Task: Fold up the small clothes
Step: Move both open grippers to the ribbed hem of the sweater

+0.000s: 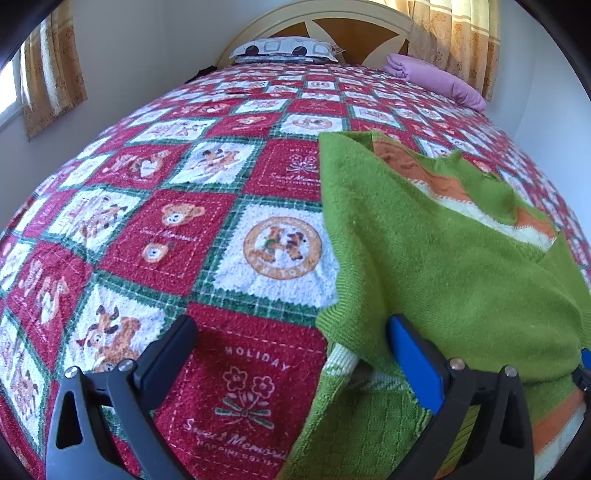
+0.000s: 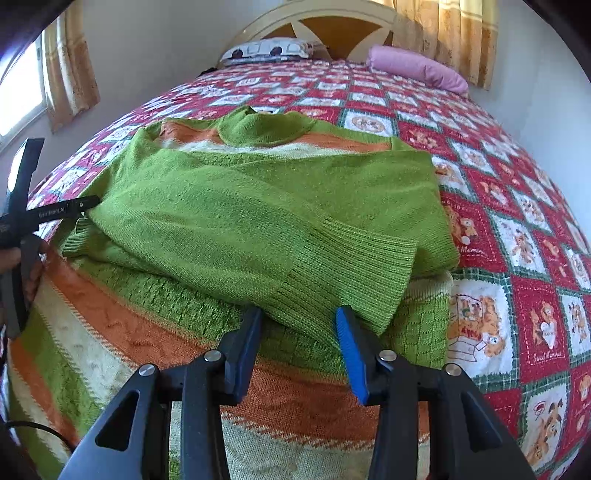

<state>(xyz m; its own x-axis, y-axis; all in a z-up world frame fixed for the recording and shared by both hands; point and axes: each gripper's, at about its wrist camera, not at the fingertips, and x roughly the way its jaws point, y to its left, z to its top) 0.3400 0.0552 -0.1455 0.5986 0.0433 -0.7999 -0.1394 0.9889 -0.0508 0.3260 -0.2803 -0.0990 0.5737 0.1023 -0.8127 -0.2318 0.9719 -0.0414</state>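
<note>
Sweater (image 2: 258, 206) just ahead of wide right tongs (image 2: 299, 332), beside wide left tongs (image 1: 291, 354).

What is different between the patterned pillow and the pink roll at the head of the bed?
The patterned pillow is white with dark round shapes; the pink roll is one plain colour. The pillow lies flat in front of the headboard; the roll is bunched into a thick cylinder near the curtain, on the right side. The pillow has a printed cover; the roll looks like folded or rolled cloth with creases. Both rest on the red checked bedspread, far from the green sweater.
</note>
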